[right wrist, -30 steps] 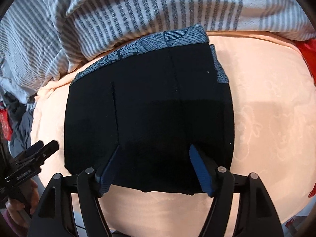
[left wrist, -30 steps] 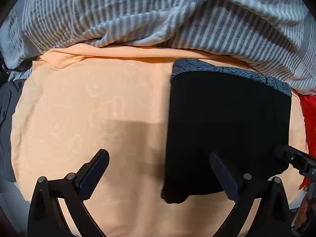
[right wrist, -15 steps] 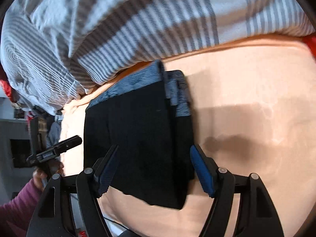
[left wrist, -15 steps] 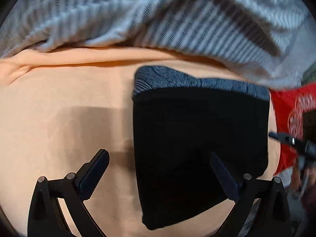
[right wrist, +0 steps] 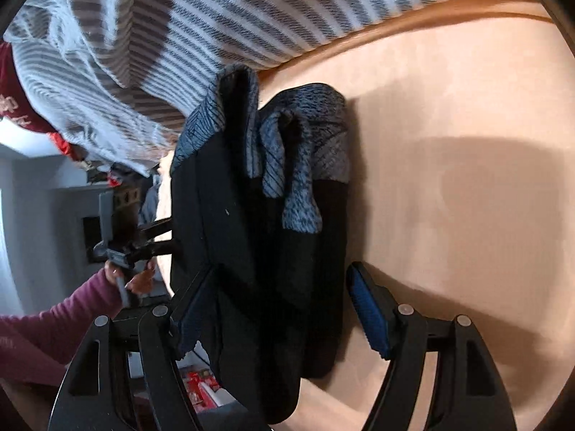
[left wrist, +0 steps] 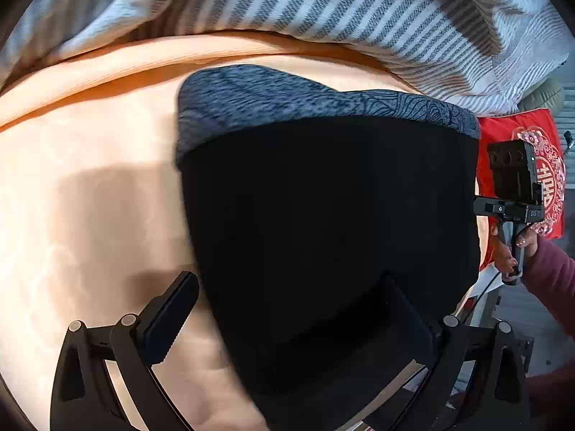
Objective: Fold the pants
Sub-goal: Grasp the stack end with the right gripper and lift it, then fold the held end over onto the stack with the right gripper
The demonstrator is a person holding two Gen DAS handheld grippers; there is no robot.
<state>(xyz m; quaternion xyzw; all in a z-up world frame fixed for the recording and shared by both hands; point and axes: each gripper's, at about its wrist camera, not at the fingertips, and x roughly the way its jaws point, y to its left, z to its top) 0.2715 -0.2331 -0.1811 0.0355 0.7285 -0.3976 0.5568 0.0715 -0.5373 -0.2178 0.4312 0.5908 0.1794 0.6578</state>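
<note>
The folded black pants (left wrist: 330,237) with a grey-blue patterned waistband (left wrist: 287,104) lie on the peach bed sheet (left wrist: 82,215). My left gripper (left wrist: 291,319) is open; its jaws straddle the near left edge of the pants, the right finger over the black cloth. In the right wrist view the pants (right wrist: 258,258) appear edge-on as stacked layers, the waistband (right wrist: 294,151) at the top. My right gripper (right wrist: 276,319) is open, its jaws on either side of the folded stack. Whether either gripper touches the cloth is unclear.
A grey-and-white striped blanket (left wrist: 323,10) is bunched along the far side of the bed. A red embroidered cushion (left wrist: 539,165) lies at the right. The other gripper and the hand in a maroon sleeve (left wrist: 517,215) show beside the pants. Room furniture (right wrist: 54,208) is beyond the bed's edge.
Both grippers have swung to opposite sides of the pants and moved closer. The right wrist view now sees the folded stack edge-on instead of from above. Both jaws stay open.
</note>
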